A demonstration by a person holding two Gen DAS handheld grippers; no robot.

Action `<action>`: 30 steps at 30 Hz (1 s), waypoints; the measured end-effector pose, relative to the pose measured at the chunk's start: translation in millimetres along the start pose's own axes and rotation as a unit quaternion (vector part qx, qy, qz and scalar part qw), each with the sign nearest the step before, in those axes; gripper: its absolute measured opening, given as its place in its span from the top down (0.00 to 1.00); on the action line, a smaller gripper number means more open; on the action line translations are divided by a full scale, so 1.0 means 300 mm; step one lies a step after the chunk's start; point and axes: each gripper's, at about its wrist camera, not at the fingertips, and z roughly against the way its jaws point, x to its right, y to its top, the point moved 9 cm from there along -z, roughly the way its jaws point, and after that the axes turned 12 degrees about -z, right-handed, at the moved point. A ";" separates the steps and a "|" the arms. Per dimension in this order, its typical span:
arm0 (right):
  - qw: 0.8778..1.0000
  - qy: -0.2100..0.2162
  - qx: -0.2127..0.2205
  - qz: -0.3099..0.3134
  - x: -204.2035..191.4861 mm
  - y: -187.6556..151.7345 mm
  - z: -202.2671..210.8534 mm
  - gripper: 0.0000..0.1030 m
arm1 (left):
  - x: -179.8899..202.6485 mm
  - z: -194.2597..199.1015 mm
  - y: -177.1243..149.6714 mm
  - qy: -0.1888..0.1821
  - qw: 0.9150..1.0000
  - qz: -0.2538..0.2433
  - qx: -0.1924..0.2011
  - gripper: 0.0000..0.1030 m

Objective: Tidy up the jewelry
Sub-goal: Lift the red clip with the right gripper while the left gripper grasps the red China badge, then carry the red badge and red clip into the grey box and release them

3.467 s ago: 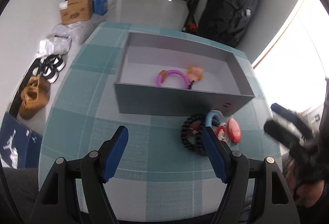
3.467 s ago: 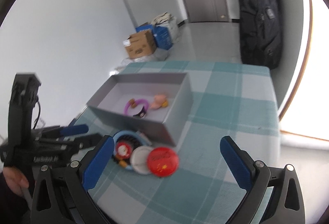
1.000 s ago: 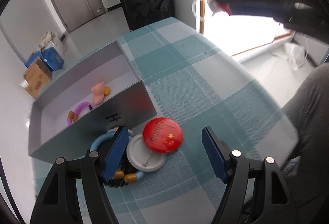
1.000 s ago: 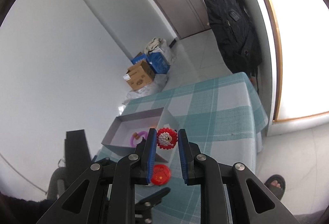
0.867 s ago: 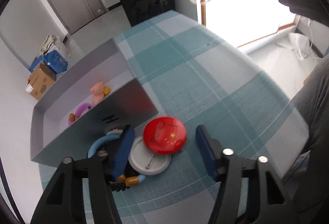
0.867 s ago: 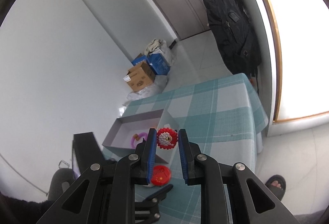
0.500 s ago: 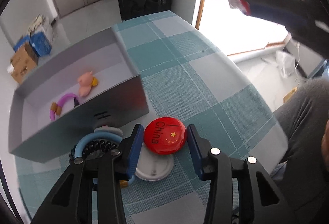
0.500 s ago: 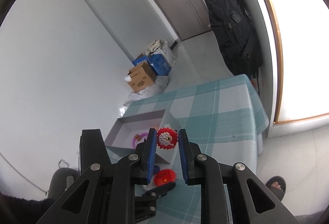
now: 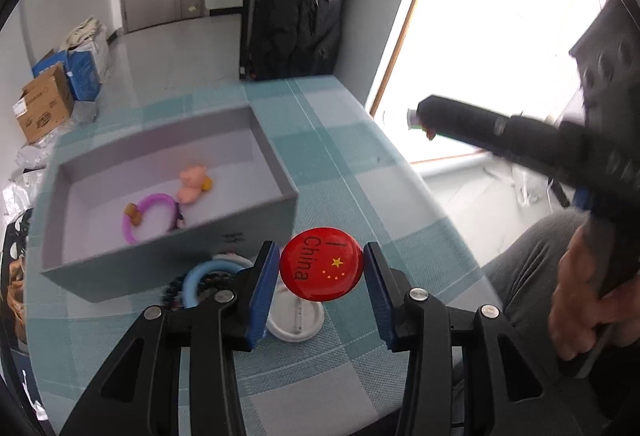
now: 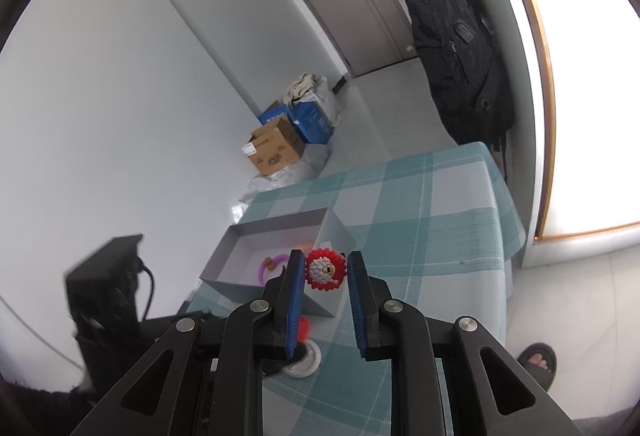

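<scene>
Grey box already has pink ring & pig charm inside. Left gripper clamped on red badge just in front of box. Right gripper clamped on beaded brooch, high above box. Blue ring, beads, white badge left in front of box.

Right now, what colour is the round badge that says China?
Red, with yellow stars; the badge shows best in the left wrist view.
</scene>
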 end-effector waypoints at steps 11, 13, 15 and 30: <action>0.999 0.016 -0.026 0.024 -0.104 -0.033 -0.100 0.80 | -0.174 0.094 0.066 0.039 0.996 0.045 0.064 0.63; 0.999 0.019 -0.036 0.026 -0.123 -0.042 -0.133 0.80 | -0.211 0.097 0.069 0.039 0.995 0.059 0.073 0.63; 0.998 0.020 -0.045 0.033 -0.146 -0.047 -0.161 0.80 | -0.247 0.097 0.070 0.042 0.993 0.072 0.078 0.63; 0.994 0.034 -0.077 0.065 -0.231 0.010 -0.346 0.80 | -0.431 0.055 0.079 0.022 0.984 0.153 0.089 0.63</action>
